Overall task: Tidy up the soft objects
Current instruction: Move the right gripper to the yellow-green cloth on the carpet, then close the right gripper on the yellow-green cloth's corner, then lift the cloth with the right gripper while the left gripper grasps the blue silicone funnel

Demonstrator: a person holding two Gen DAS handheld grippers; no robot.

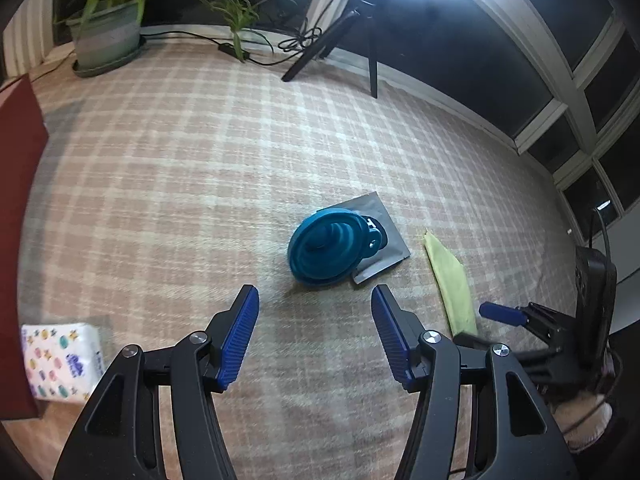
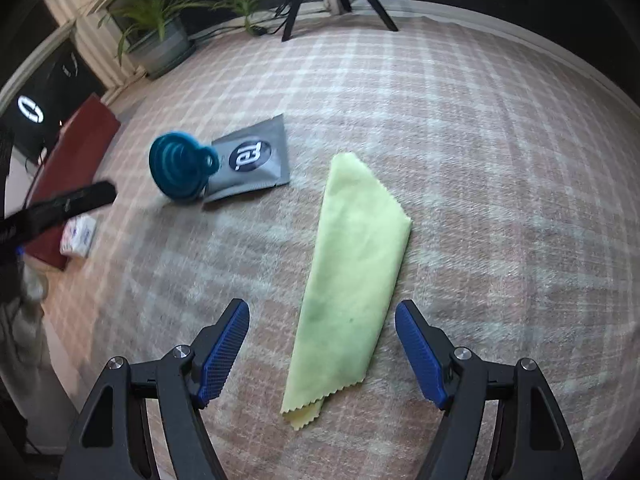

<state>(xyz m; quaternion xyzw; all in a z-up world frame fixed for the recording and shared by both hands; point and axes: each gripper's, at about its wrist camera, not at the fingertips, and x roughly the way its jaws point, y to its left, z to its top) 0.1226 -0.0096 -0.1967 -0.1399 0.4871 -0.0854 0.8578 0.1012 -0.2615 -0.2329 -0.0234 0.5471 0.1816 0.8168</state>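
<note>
Cloth (image 2: 352, 280), folded and yellow-green, lies lengthwise on the plaid blanket (image 2: 500, 160) between the right gripper (image 2: 322, 354) fingers, spread wide and empty. The left gripper (image 1: 316, 336), also open and empty, faces the teal funnel (image 1: 324, 250) just ahead, farther from the cloth.

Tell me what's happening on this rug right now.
A person holds two grippers over a plaid rug. The left gripper, open, faces a teal collapsible funnel lying on a gray pouch. The right gripper, also open, straddles a folded yellow-green cloth. Nothing is gripped yet.
</note>
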